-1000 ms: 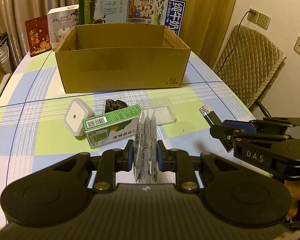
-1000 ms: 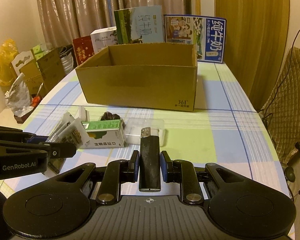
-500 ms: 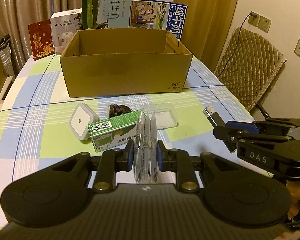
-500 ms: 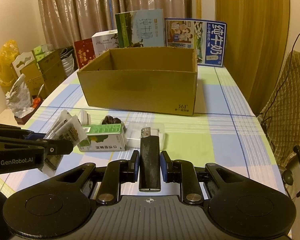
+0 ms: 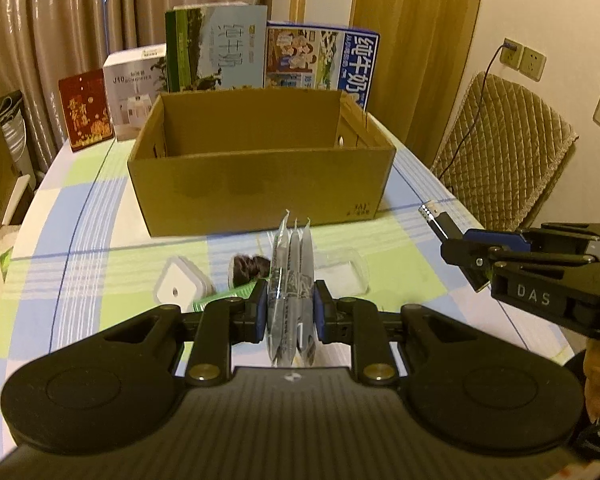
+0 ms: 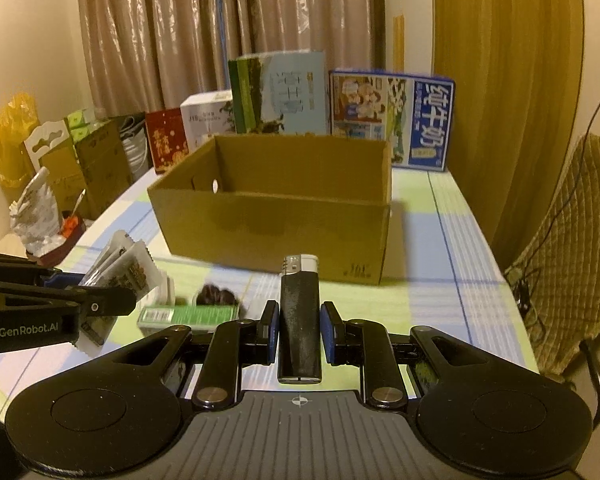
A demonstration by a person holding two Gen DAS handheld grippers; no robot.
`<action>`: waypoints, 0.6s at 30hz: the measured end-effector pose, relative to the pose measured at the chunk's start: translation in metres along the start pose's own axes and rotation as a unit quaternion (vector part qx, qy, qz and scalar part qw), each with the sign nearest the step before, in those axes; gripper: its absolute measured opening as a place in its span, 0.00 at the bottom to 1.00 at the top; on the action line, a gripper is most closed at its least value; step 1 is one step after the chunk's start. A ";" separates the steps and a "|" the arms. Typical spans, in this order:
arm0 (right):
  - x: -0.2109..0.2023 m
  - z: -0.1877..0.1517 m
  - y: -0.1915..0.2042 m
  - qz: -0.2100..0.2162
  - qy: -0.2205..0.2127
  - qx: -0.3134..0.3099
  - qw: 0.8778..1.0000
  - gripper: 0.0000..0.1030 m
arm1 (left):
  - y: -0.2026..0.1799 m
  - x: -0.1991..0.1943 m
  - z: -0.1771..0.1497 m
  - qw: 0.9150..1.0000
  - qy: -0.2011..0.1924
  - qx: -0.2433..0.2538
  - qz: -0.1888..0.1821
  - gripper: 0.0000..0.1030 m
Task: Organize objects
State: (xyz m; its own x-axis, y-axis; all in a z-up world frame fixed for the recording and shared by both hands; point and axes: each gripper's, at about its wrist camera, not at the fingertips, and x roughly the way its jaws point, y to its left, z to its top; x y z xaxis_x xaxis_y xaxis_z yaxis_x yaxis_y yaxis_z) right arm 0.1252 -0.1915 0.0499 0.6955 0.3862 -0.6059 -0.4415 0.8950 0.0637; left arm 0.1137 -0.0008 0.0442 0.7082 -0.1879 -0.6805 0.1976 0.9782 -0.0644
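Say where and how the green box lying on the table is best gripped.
Grip the green box across its two long side faces near the middle, coming down from above. It lies flat on its broad face, long and narrow. One end sits by the white square device and the dark lump, so the middle is probably the clearest spot.

You're raising both grippers off the table: left gripper carrying the sachets, right gripper carrying the lighter, nearing the cardboard box.
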 end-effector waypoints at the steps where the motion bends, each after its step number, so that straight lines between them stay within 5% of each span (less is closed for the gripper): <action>1: 0.001 0.004 0.000 0.001 -0.002 -0.002 1.000 0.18 | 0.001 0.000 0.004 1.000 -0.002 0.000 0.000 0.18; 18: 0.045 0.112 -0.019 0.029 -0.027 0.008 0.999 0.18 | 0.034 0.037 0.092 1.000 -0.028 0.009 0.004 0.18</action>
State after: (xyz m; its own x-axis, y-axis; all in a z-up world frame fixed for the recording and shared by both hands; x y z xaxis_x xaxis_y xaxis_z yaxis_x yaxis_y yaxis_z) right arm 0.2286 -0.1665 0.1105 0.6988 0.4484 -0.5573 -0.4732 0.8741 0.1099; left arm 0.2090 0.0173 0.0837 0.7462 -0.1850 -0.6395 0.2036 0.9780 -0.0453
